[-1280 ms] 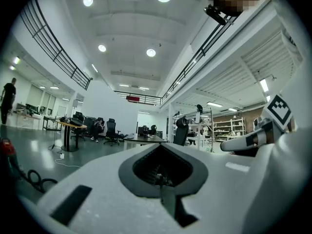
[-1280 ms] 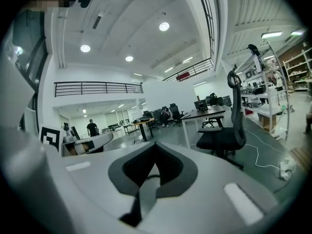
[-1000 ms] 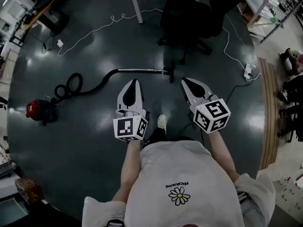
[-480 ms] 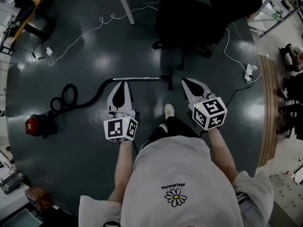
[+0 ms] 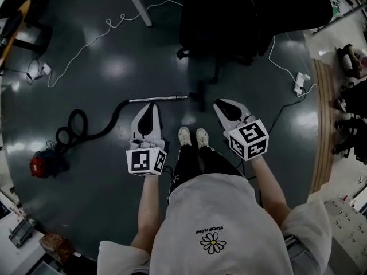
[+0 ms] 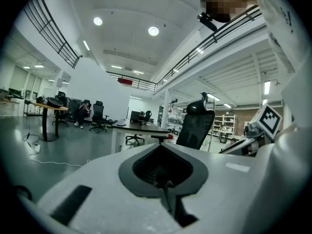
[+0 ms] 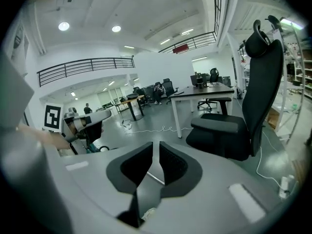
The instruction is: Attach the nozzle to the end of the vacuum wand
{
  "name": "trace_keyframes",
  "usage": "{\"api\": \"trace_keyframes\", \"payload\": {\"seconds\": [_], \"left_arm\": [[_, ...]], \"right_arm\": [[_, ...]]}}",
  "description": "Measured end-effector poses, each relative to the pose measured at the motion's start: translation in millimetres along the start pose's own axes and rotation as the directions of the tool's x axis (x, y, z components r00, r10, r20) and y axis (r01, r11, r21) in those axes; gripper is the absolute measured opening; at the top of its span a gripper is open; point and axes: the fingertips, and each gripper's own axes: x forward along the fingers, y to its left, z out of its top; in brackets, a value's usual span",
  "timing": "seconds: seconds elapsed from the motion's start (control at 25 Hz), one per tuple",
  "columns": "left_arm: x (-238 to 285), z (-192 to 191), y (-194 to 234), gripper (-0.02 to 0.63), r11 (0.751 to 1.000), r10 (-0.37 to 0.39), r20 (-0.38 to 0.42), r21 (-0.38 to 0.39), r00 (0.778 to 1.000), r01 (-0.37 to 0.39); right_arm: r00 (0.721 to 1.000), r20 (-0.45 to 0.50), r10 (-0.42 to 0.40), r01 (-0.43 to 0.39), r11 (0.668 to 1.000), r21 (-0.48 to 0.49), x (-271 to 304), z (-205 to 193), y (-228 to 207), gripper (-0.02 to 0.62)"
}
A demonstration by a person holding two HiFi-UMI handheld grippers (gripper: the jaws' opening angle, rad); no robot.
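In the head view a silver vacuum wand (image 5: 158, 98) lies on the dark floor. Its black hose (image 5: 86, 128) curls left to a red vacuum (image 5: 42, 164). A black nozzle (image 5: 198, 95) lies at the wand's right end; I cannot tell whether they touch. My left gripper (image 5: 151, 105) (image 6: 162, 148) hovers just short of the wand, shut and empty. My right gripper (image 5: 220, 103) (image 7: 156, 146) hangs right of the nozzle. Its jaws have just been opening to a narrow gap with nothing between them. A strip of the wand (image 7: 155, 178) shows through that gap.
A black office chair (image 5: 218, 22) (image 7: 243, 116) stands just beyond the nozzle. A white cable (image 5: 109, 24) runs past a desk leg (image 5: 136, 3), and a power strip (image 5: 299, 85) lies at the right. The person's shoes (image 5: 192, 136) sit between the grippers.
The person has stepped towards the wand, and both grippers have come forward and lower, close to it. The right jaws have parted slightly; the left stays shut.
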Motion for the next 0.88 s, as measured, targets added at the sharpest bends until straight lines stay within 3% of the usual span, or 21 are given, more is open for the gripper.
{"api": "trace_keyframes", "payload": {"seconds": [0.08, 0.16, 0.28, 0.36, 0.44, 0.48, 0.6, 0.68, 0.8, 0.88], "left_arm": [[21, -23, 5, 0.003, 0.998, -0.062, -0.035, 0.029, 0.997, 0.063], [48, -71, 22, 0.025, 0.989, -0.119, -0.077, 0.073, 0.99, 0.125], [92, -196, 53, 0.146, 0.96, -0.221, -0.141, 0.143, 0.965, 0.241], [123, -302, 79, 0.217, 0.919, -0.305, -0.211, 0.19, 0.929, 0.345], [151, -421, 112, 0.246, 0.851, -0.358, -0.356, 0.256, 0.863, 0.459], [164, -480, 129, 0.255, 0.804, -0.371, -0.433, 0.292, 0.821, 0.518], [191, -638, 175, 0.27, 0.63, -0.348, -0.654, 0.368, 0.672, 0.684], [205, -712, 199, 0.288, 0.53, -0.296, -0.758, 0.376, 0.582, 0.76], [211, -778, 215, 0.275, 0.439, -0.235, -0.849, 0.342, 0.474, 0.831], [202, -810, 213, 0.222, 0.414, -0.21, -0.893, 0.287, 0.397, 0.864]], "right_arm": [[0.999, -0.042, 0.025, -0.027, 0.999, -0.048, 24, -15, -8, 0.066], [0.992, -0.116, 0.053, -0.069, 0.988, -0.137, 65, -50, -21, 0.112], [0.969, -0.228, 0.094, -0.15, 0.959, -0.242, 144, -149, -55, 0.154], [0.954, -0.283, 0.098, -0.183, 0.939, -0.292, 208, -232, -92, 0.169], [0.941, -0.328, 0.087, -0.202, 0.92, -0.336, 277, -315, -137, 0.176], [0.93, -0.357, 0.083, -0.219, 0.908, -0.358, 310, -355, -159, 0.162], [0.883, -0.462, 0.086, -0.302, 0.858, -0.417, 392, -462, -206, 0.173], [0.85, -0.516, 0.108, -0.364, 0.828, -0.427, 432, -514, -218, 0.198], [0.809, -0.577, 0.115, -0.42, 0.8, -0.429, 471, -564, -221, 0.219], [0.778, -0.623, 0.081, -0.432, 0.789, -0.436, 480, -588, -224, 0.201]]}}
